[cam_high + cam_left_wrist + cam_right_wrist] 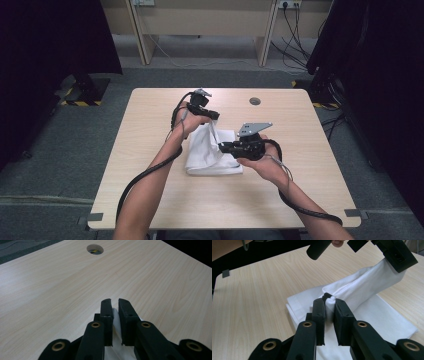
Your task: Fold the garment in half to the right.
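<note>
A white cloth [212,155] lies folded in the middle of the wooden table [150,200]. Its top layer is lifted and stretched between both grippers. My left gripper [214,116] holds the far upper end, its jaws shut on a strip of the cloth [116,316]. My right gripper [222,146] is lower and nearer, shut on a bunched fold of the cloth [362,290]. In the right gripper view its jaws [329,300] pinch the fabric, and the left gripper [398,257] grips the taut end at the upper right.
A round cable hole [255,101] is set in the table's far side, also seen as the hole [95,249] ahead of the left jaws. Black cables trail from both grippers along the forearms. Dark curtains flank the table; desk legs and wires stand beyond.
</note>
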Motion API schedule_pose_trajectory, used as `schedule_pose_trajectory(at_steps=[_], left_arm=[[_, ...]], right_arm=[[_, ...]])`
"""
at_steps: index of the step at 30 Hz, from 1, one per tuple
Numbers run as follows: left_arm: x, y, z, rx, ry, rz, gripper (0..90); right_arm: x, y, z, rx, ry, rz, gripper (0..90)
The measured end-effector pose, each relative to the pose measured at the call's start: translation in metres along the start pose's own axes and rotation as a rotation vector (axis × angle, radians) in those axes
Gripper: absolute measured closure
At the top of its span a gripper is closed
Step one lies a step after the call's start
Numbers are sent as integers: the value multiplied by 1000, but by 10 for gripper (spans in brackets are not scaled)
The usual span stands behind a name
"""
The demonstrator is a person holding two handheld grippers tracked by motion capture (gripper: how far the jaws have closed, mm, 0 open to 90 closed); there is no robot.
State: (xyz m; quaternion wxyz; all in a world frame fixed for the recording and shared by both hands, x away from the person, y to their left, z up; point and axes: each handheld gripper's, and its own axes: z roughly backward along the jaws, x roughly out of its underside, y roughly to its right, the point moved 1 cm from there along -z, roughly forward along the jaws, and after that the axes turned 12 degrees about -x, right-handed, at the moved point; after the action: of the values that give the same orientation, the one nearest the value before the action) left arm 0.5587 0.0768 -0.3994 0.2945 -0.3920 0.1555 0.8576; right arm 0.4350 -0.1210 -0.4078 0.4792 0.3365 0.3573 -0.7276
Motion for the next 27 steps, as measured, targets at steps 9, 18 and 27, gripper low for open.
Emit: schedule_pose_trajectory(at_steps=[9,18,27], left_arm=[[1,3,-4,-1,-11,-6,817],[2,4,-7,0,-20,-7,812],[3,6,-10,3,-28,-10,810]], right_arm=[[5,0,-1,2,-11,-7,801],[8,1,-1,5,-17,-11,801],[12,3,0,7,-19,-19,801]])
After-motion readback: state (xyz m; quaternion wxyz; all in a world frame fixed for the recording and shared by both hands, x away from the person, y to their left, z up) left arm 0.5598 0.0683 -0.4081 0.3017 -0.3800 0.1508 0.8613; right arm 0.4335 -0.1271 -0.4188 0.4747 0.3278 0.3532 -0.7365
